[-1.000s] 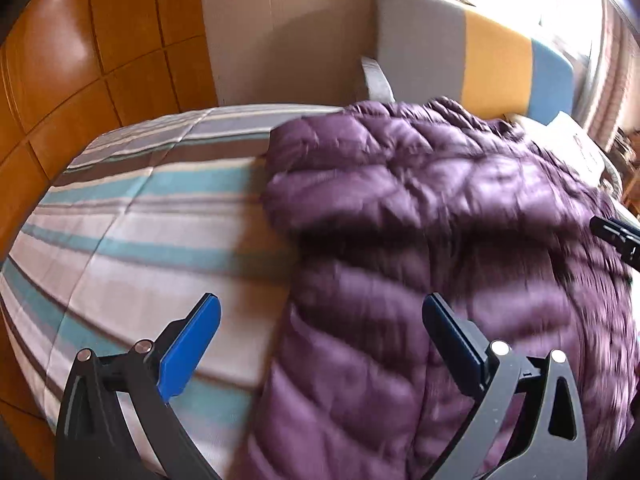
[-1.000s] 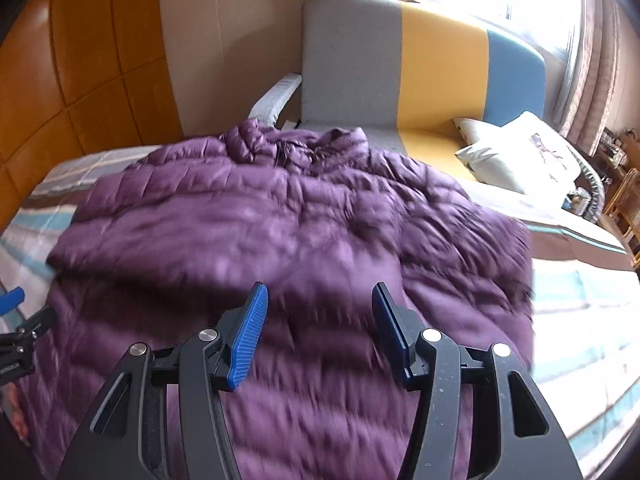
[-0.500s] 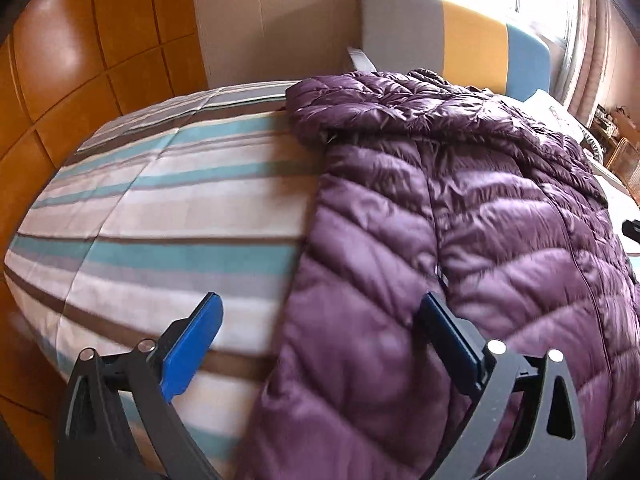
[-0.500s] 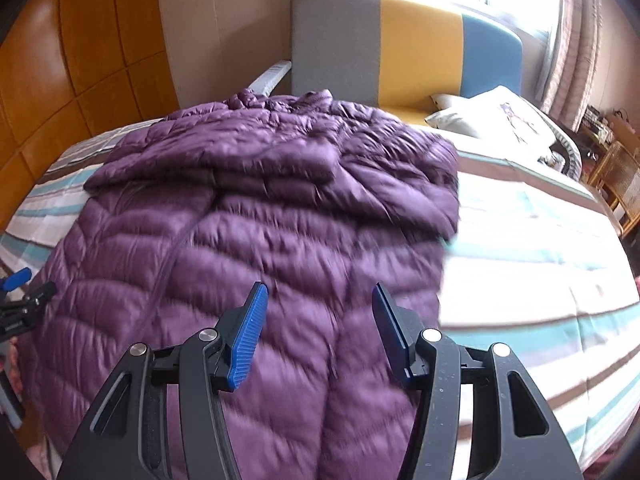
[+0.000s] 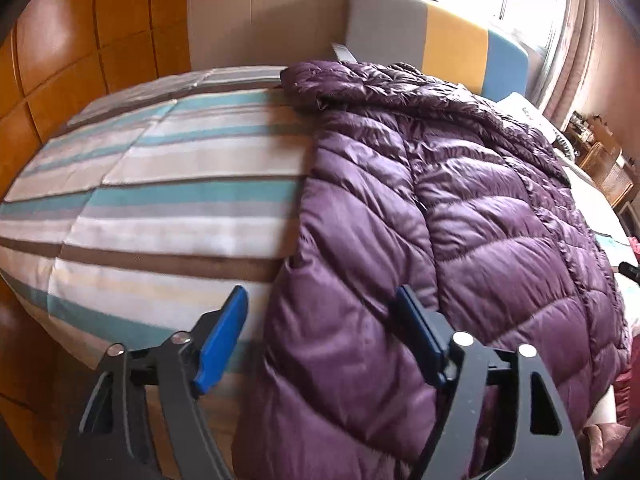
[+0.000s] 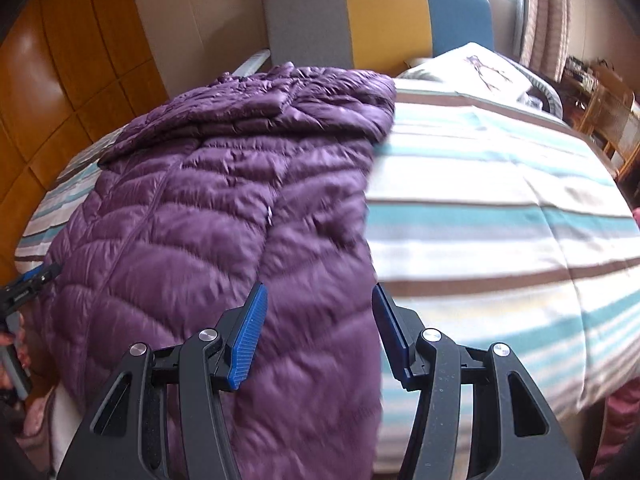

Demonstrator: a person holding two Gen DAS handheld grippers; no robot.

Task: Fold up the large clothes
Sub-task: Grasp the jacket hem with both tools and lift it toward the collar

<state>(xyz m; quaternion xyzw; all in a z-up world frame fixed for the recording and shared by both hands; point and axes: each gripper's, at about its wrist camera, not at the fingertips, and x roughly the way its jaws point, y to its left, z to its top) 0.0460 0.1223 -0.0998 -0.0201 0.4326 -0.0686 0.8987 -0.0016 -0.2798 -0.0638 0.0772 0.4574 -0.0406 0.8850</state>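
A purple quilted down jacket (image 5: 460,216) lies spread flat on the striped bedcover (image 5: 168,208), its hood end toward the far headboard. My left gripper (image 5: 320,300) hovers over the jacket's near left edge. Its jaws are closing with that edge between them, and the pads are not pressing on it. The left blue finger (image 5: 224,340) is over the bedcover and the other is over the jacket. My right gripper (image 6: 319,292) stands open over the jacket's (image 6: 224,208) near right edge, one finger on each side of it. The left gripper (image 6: 32,280) shows at the left rim of the right wrist view.
A grey, yellow and blue headboard (image 6: 380,20) stands at the far end with a white pillow (image 6: 472,68) beside it. Orange wooden panels (image 5: 60,52) line the left wall. Wicker furniture (image 6: 612,120) stands at the right. The bedcover (image 6: 500,208) lies bare right of the jacket.
Both grippers have drawn back toward the jacket's near end. The left jaws have narrowed. The right gripper has shifted from the jacket's middle to its right edge.
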